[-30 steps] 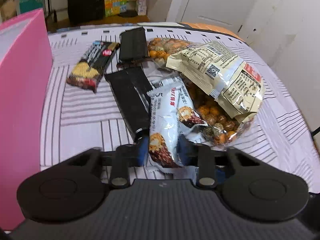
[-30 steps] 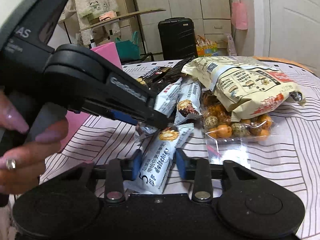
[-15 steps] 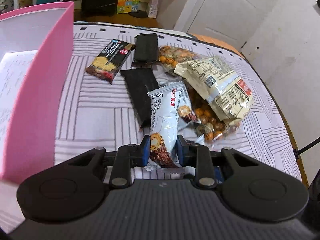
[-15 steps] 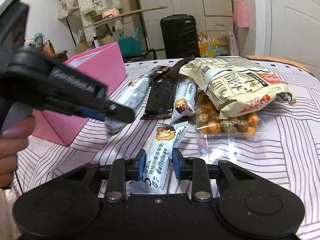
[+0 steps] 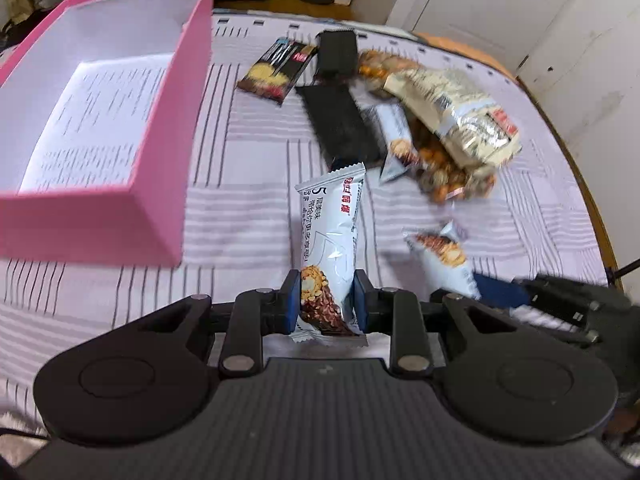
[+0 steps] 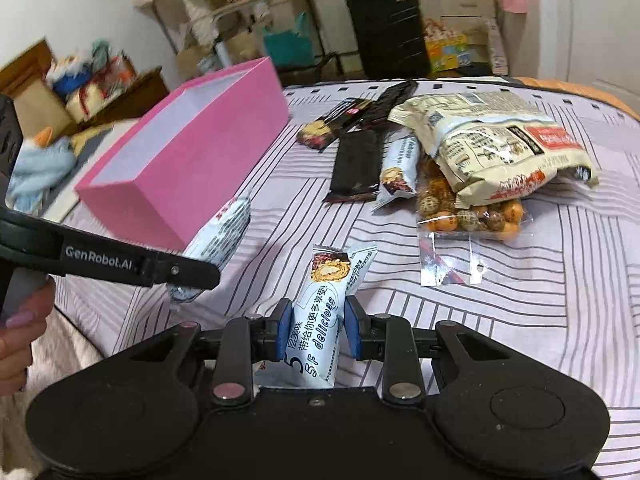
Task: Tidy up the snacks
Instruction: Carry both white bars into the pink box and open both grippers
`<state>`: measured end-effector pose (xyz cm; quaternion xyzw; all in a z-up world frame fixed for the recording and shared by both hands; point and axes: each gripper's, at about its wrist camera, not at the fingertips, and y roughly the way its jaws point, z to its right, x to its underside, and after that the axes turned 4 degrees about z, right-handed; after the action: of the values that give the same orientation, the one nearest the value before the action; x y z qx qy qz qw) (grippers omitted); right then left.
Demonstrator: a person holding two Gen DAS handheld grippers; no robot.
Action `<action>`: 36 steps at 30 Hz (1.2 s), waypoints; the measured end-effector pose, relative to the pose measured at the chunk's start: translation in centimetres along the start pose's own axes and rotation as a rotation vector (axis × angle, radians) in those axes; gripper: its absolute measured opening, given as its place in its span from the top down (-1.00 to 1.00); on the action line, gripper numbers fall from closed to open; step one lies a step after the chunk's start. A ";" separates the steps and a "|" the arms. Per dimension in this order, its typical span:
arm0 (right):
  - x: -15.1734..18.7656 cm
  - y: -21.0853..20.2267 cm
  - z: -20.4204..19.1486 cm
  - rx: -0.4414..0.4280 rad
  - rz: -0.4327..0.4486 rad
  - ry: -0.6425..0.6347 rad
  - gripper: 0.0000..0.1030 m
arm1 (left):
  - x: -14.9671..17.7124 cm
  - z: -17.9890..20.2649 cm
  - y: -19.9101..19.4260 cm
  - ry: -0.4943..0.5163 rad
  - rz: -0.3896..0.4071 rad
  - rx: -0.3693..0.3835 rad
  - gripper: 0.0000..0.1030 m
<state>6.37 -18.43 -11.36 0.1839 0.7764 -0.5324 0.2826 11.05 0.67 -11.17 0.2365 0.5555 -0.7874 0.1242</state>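
Note:
My left gripper (image 5: 325,302) is shut on a white snack bar (image 5: 330,236) and holds it above the striped cloth, right of the open pink box (image 5: 96,216). My right gripper (image 6: 313,328) is shut on a second white snack bar (image 6: 320,320), lifted off the cloth. In the right wrist view the left gripper (image 6: 188,272) and its bar (image 6: 220,232) hang beside the pink box (image 6: 188,168). In the left wrist view the right gripper's bar (image 5: 444,260) shows at lower right.
A pile of snacks lies at the far right: a beige bag (image 6: 492,140) over a clear bag of nuts (image 6: 468,212), black bars (image 6: 356,164), a dark wafer pack (image 5: 276,70), a third white bar (image 6: 398,168). A black suitcase (image 6: 386,32) stands beyond the table.
Both grippers rose and pulled back from the pile, each carrying its white bar. The left gripper moved toward the pink box, whose open inside now shows.

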 end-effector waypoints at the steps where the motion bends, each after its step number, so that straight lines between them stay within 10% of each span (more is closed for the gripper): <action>1: -0.2 -0.3 -0.3 -0.006 -0.004 -0.017 0.37 | 0.3 -0.3 -0.2 -0.009 -0.013 -0.005 0.50; 18: -7.1 -3.0 -4.8 -0.063 0.010 -0.261 0.38 | 2.3 -5.1 -9.7 -0.092 0.032 -0.013 0.50; 29: -16.0 -3.3 -12.4 -0.250 0.005 -0.380 0.38 | -3.1 -8.0 -15.8 -0.121 0.200 -0.068 0.50; 36: -21.3 4.0 -15.2 -0.194 -0.013 -0.504 0.38 | -8.3 -10.9 -15.1 -0.165 0.285 -0.070 0.50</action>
<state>21.51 -2.54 3.41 0.0127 0.7300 -0.4865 0.4799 13.77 15.57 2.39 0.2428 0.5314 -0.7588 0.2879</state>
